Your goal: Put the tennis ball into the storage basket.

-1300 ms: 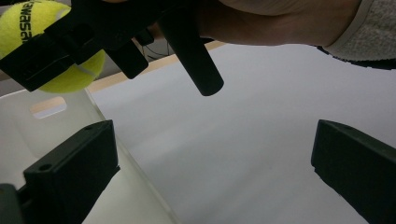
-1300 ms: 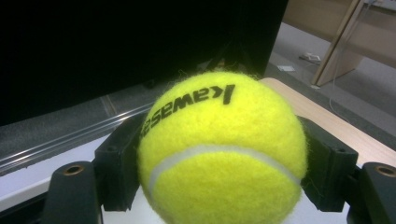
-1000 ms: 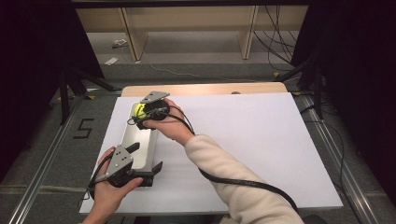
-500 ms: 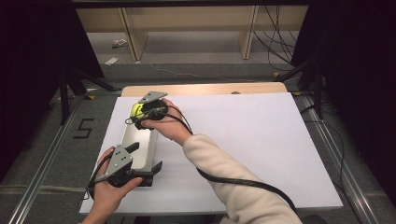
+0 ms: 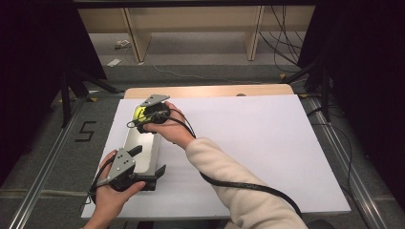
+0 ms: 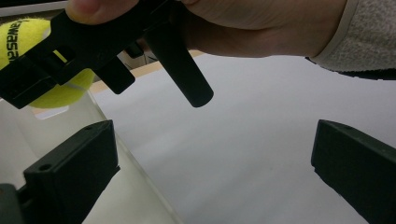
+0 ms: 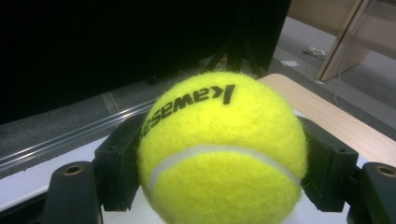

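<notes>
Tennis ball, bright yellow with black lettering, sits squeezed between the two black jaws of the right gripper, one jaw pressed on each side of it in the right gripper view. In the high view that gripper hangs over the far end of a long clear box at the left side of the white board, and the ball peeks out as a yellow patch just left of the hand. From the left gripper view the ball is up at the top left, partly behind the dark body of the right gripper, above the box's clear wall.

Compared with half a second ago and a second ago, hardly anything has shifted: the right hand is over the same far end of the box with the ball in the same spot, and the left hand sits at the same near end.

Now the tools. The right gripper is clamped onto the ball, jaws apart only as far as the ball is wide. The left gripper is spread wide and holds nothing; in its own view one jaw stands on the box side of the clear wall and the other over the bare white board, well apart. I cannot tell whether either jaw touches the box.
</notes>
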### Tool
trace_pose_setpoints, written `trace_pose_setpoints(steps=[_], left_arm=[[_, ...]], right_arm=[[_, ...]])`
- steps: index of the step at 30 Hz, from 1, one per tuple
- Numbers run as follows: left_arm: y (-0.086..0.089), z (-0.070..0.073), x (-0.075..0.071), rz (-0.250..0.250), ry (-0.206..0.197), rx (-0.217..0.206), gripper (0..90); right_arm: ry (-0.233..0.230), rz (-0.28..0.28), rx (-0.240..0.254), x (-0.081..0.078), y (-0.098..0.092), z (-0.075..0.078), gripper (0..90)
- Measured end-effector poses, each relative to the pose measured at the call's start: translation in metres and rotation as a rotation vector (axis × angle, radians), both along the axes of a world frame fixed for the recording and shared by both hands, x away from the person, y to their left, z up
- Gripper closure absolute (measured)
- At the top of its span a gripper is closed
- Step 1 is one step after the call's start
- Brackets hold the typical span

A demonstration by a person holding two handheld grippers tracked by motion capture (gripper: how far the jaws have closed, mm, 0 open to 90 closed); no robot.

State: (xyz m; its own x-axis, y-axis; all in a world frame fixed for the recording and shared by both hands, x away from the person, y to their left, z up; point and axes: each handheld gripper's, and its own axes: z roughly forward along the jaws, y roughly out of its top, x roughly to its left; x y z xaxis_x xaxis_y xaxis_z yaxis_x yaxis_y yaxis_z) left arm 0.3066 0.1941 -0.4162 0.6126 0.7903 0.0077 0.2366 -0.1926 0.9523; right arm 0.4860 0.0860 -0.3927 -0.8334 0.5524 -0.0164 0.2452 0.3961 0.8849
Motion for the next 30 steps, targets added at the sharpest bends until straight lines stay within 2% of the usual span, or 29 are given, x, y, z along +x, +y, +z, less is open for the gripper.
trace_pose_setpoints(steps=[30], left_arm=[[0.000,0.000,0.000,-0.001,0.002,-0.002,0.0]], right_arm=[[0.054,0.045,-0.059,0.002,0.011,-0.014,26.5]])
